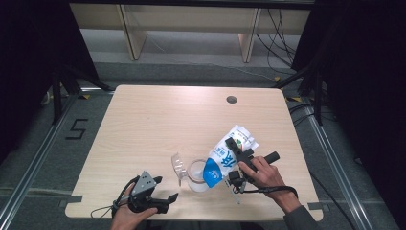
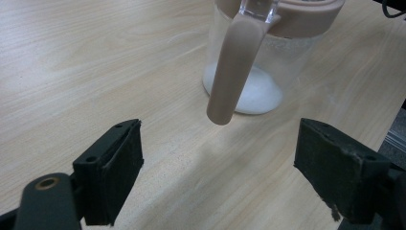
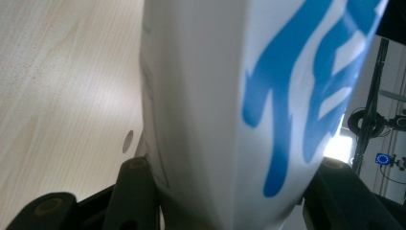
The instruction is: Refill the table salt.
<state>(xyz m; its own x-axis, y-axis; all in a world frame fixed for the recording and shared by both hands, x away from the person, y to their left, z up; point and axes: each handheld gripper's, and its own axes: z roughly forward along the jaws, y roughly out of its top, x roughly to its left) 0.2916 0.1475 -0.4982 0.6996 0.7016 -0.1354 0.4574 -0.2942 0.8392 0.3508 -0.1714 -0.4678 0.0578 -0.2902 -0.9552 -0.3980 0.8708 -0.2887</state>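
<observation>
Right gripper, lower right of the high view, clamps a white-and-blue pouch tipped spout-down over the clear jug at lower centre, apparently to pour; white powder already lies inside; left gripper, lower left, waits wide open and empty near the jug's handle; the table around offers no obstacle.

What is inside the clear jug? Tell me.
A low white heap of powder lies on the bottom of the clear jug. The tilted pouch in the right gripper covers part of its mouth, hiding any flow.
</observation>
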